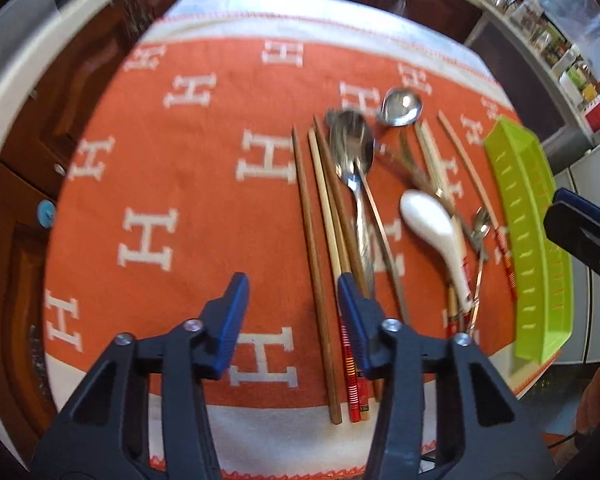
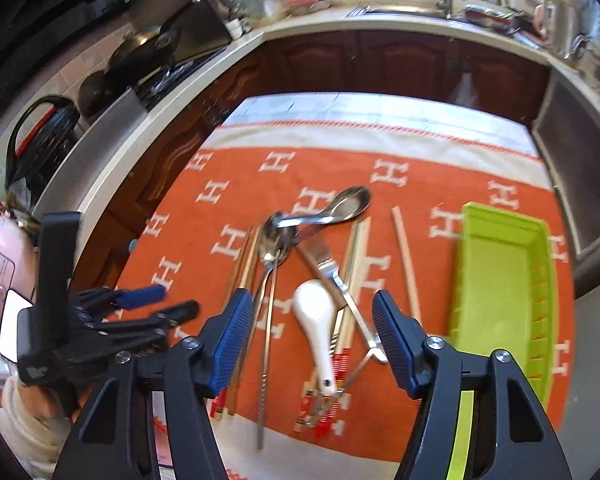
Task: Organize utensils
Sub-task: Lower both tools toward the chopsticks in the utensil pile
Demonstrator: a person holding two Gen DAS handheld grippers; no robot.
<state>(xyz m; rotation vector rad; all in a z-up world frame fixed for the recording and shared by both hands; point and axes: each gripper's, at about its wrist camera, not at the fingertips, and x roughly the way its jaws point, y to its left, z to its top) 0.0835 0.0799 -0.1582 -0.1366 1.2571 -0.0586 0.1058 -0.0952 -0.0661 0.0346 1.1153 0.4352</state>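
Utensils lie in a loose pile on an orange cloth (image 1: 180, 168) with white H marks. They include several wooden chopsticks (image 1: 315, 264), a long steel spoon (image 1: 352, 152), a steel ladle spoon (image 1: 402, 106), a white ceramic spoon (image 1: 436, 232) and a fork (image 2: 328, 268). A lime green tray (image 1: 528, 240) stands right of the pile, empty in the right wrist view (image 2: 500, 292). My left gripper (image 1: 292, 300) is open and empty above the chopsticks' near ends. My right gripper (image 2: 312, 320) is open and empty above the white spoon (image 2: 318, 316).
The cloth covers a small table (image 2: 340, 104) with kitchen counters and dark wood cabinets (image 2: 380, 60) around it. A stove with pans (image 2: 140, 48) is at the left. The left gripper shows at the left of the right wrist view (image 2: 140, 308).
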